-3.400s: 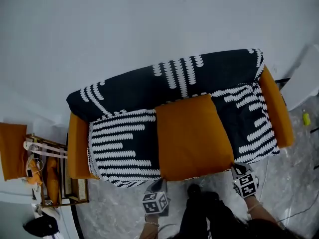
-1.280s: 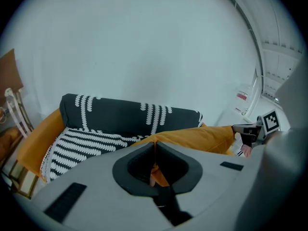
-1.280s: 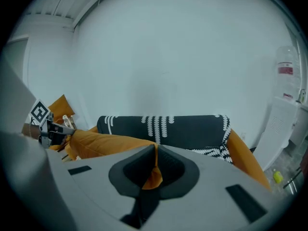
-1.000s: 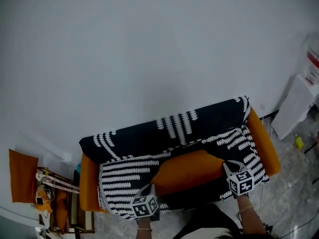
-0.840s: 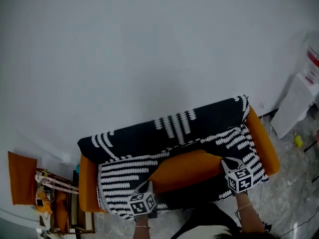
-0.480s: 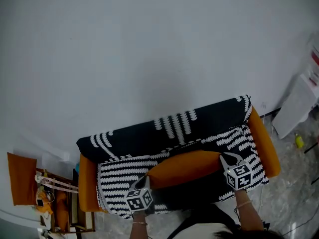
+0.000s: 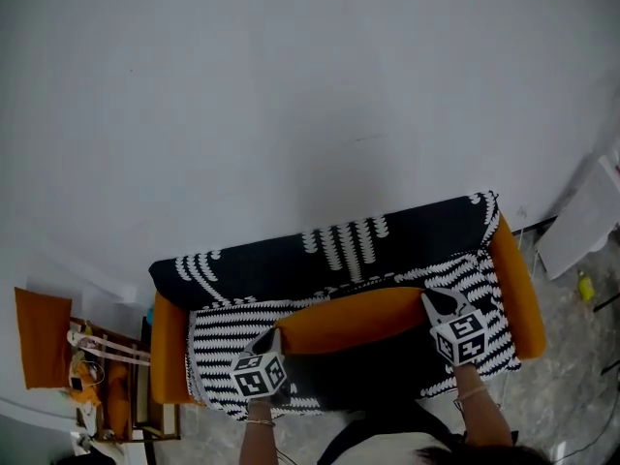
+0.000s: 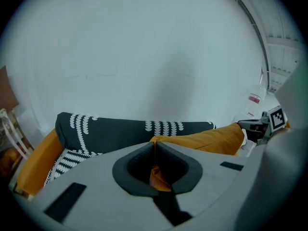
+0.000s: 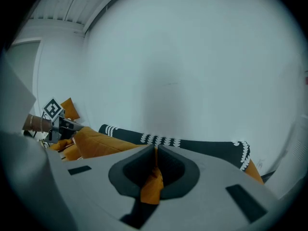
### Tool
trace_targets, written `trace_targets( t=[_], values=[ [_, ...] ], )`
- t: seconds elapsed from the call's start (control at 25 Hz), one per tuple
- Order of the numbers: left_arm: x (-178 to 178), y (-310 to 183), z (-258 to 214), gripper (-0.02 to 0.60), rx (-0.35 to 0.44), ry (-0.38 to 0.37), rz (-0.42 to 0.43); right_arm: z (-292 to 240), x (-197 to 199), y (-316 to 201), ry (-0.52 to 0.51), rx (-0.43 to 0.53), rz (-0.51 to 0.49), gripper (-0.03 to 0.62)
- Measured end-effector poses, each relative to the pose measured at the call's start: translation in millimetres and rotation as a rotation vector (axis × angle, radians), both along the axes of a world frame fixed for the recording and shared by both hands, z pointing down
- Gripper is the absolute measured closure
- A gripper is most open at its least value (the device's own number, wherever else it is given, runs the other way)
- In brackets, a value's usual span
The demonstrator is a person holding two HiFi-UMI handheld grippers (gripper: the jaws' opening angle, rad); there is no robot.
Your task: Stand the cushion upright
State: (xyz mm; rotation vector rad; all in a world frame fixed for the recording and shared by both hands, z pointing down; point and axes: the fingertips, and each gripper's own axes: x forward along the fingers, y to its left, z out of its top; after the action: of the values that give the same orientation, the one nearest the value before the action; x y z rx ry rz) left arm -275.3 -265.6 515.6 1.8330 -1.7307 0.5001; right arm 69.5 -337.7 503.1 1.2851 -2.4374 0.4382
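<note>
From the head view, the left gripper [image 7: 272, 337] and the right gripper [image 7: 427, 302] each grip one end of the orange cushion [image 7: 354, 318], tipped up on edge over the seat of a sofa [image 7: 167, 349] draped in a black-and-white throw [image 7: 329, 258]. In the left gripper view, the jaws are pinched tight on a fold of the cushion's fabric, the cushion stretching right. In the right gripper view, the jaws likewise clamp an orange corner, the cushion running left.

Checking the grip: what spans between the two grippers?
The cushion, pinched at its ends by the left gripper and right gripper; head view shows it.
</note>
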Motion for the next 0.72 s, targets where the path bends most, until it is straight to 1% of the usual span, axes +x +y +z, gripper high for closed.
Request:
trace_targets(
  t=[0.16, 0.36, 0.56, 0.72],
  values=[
    [-5, -17, -3, 0.551, 0.001, 0.004, -0.022, -4, -6, -19, 0.010, 0.016, -0.020, 0.566],
    [-11, -35, -4, 0.551, 0.005, 0.036, -0.017, -4, -13, -39, 0.028, 0.023, -0.041, 0.566],
    [-19, -51, -5, 0.551, 0.003, 0.018, -0.019, -5, -22, -54, 0.042, 0.041, -0.056, 0.563],
    [-26, -62, -4, 0.549, 0.009, 0.025, -0.034, -5, -28, -66, 0.044, 0.046, -0.069, 0.562]
  ],
)
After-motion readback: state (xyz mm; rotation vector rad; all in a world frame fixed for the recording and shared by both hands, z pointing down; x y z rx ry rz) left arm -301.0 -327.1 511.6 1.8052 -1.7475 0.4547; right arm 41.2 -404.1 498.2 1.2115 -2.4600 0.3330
